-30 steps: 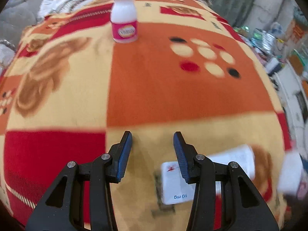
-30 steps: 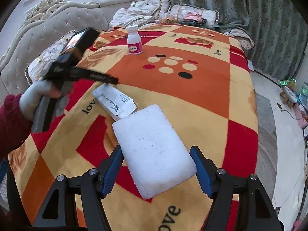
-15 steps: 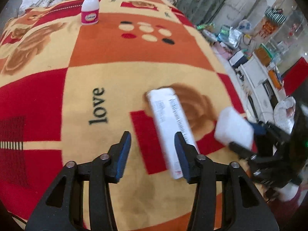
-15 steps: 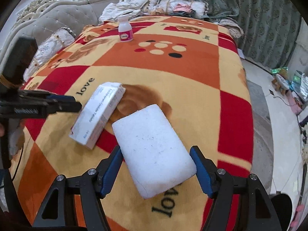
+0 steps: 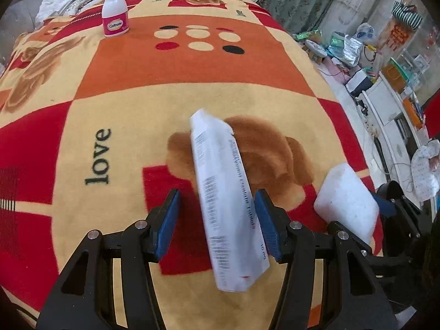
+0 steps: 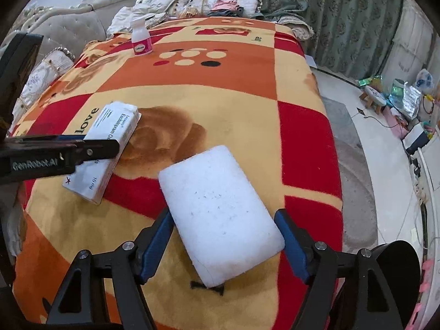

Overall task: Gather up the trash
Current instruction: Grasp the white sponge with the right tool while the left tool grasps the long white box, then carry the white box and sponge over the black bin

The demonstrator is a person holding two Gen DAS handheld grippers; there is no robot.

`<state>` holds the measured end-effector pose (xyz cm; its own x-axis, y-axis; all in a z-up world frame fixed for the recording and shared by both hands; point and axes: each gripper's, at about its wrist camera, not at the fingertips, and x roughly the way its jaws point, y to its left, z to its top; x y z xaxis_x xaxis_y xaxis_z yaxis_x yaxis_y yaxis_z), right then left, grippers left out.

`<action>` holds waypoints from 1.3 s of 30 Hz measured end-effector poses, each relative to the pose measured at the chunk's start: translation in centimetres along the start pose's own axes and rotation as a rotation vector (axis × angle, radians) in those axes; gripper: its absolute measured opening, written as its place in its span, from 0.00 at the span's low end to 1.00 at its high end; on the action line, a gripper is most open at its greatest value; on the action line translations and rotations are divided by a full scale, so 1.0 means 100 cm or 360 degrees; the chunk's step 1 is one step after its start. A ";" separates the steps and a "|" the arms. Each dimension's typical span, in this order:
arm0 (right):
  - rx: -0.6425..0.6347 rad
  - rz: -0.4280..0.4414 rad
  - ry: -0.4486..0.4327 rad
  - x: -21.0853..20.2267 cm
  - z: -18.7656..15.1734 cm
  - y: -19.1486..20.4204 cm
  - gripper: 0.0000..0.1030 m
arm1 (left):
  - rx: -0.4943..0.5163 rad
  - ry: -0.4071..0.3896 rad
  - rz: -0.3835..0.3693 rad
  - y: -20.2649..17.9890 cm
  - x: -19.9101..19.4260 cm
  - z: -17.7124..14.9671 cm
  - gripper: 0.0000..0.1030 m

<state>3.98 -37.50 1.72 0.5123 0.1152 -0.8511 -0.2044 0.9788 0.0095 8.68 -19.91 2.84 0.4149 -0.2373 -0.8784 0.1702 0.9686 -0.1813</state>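
A long white medicine box (image 5: 225,192) (image 6: 115,126) lies on the patterned blanket (image 5: 192,82). My left gripper (image 5: 217,206) straddles it, jaws opening: the right pad is close to the box, the left pad stands clear. One of its black fingers (image 6: 96,148) crosses the box in the right wrist view. My right gripper (image 6: 224,214) holds a white foam block (image 6: 220,209) (image 5: 346,200) low over the blanket's near right part. Its jaws are opening, but both pads still touch the block. A white bottle with a pink label (image 5: 115,13) (image 6: 141,40) stands upright at the far end.
Pillows and clothes (image 6: 220,2) pile up beyond the bottle, and a padded sofa (image 6: 68,30) runs along the left. The blanket's right edge drops to a floor with a small stool (image 6: 374,95), bags and boxes (image 5: 357,79). A dark round object (image 6: 398,261) sits low right.
My left gripper swung away from the bottle and came over the medicine box, which now lies between its wider jaws. My right gripper sank a little, still carrying the foam block.
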 end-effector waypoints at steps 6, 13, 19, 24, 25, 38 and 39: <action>0.0054 0.0103 -0.0015 0.000 -0.005 -0.007 0.67 | 0.0037 -0.0029 -0.0022 -0.002 -0.001 -0.007 0.30; 0.0019 0.0119 -0.0096 -0.025 -0.009 -0.003 0.66 | 0.0022 -0.0084 -0.0119 -0.005 -0.025 -0.021 0.16; 0.0005 0.0122 -0.0136 -0.045 -0.019 0.001 0.66 | 0.0092 -0.0142 -0.0175 -0.023 -0.050 -0.037 0.16; 0.0036 0.0128 -0.0160 -0.059 -0.031 -0.001 0.66 | 0.0138 -0.0174 -0.0212 -0.039 -0.067 -0.048 0.16; 0.0041 0.0129 -0.0162 -0.061 -0.032 -0.001 0.66 | 0.0145 -0.0177 -0.0215 -0.041 -0.068 -0.050 0.16; 0.0175 0.0078 -0.0198 -0.089 -0.062 -0.031 0.66 | 0.0268 -0.0166 -0.0278 -0.087 -0.077 -0.072 0.16; 0.0186 0.0075 -0.0199 -0.091 -0.064 -0.033 0.66 | 0.0280 -0.0166 -0.0282 -0.091 -0.077 -0.073 0.16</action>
<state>-5.32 -42.89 6.06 0.6056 0.1742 -0.7764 -0.1357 0.9841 0.1149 -2.55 -26.36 8.02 0.4532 -0.4171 -0.7878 0.3971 0.8857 -0.2405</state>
